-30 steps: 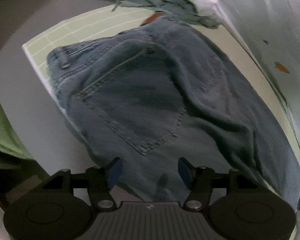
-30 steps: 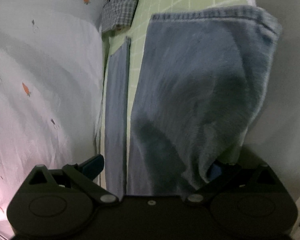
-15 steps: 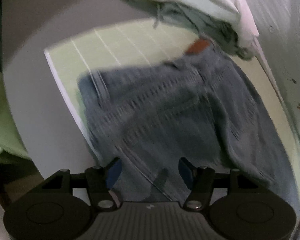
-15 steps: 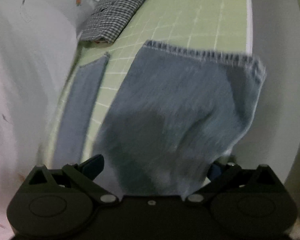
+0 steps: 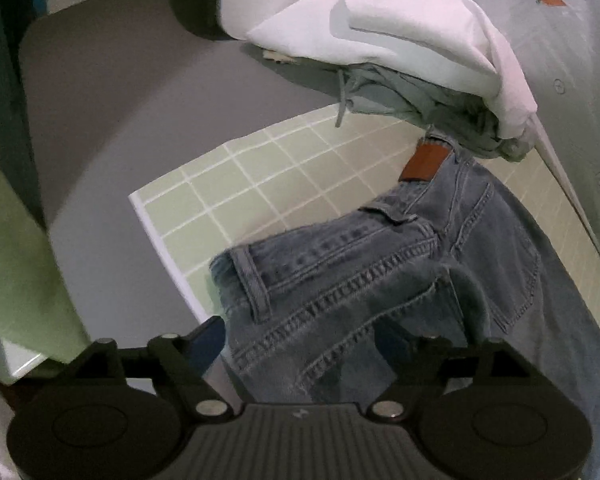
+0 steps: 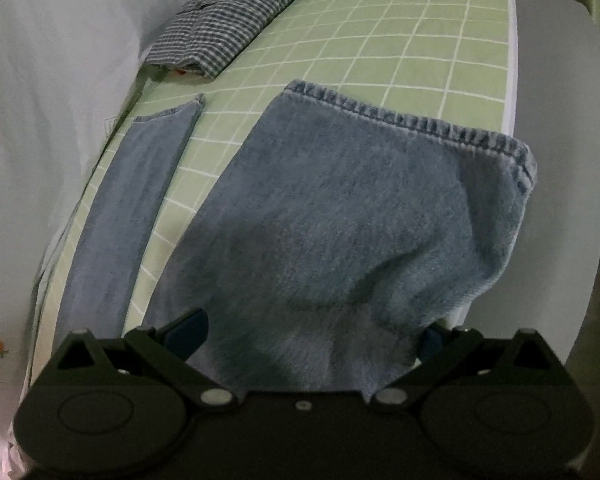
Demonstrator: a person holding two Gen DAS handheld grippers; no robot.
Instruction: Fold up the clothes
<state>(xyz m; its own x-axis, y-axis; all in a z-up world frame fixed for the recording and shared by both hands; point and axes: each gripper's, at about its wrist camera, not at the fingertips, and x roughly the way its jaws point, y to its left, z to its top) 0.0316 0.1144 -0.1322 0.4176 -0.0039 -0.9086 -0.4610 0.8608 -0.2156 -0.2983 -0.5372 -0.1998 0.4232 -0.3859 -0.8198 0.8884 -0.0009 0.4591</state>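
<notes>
jeans: one, two legs | folded checked shirt: one | left tongs: just widened, straddling waistband | right tongs: wide, over leg hem overhanging grid mat edge

A green grid mat lies ahead of the tools on a grey table. A white carrot-print sheet runs along its far side.

We find both views dim and grainy, with soft, even light and no glare. Fisheye bends the edges into black corners. A dark shadow falls on the jeans, slightly soft throughout.
</notes>
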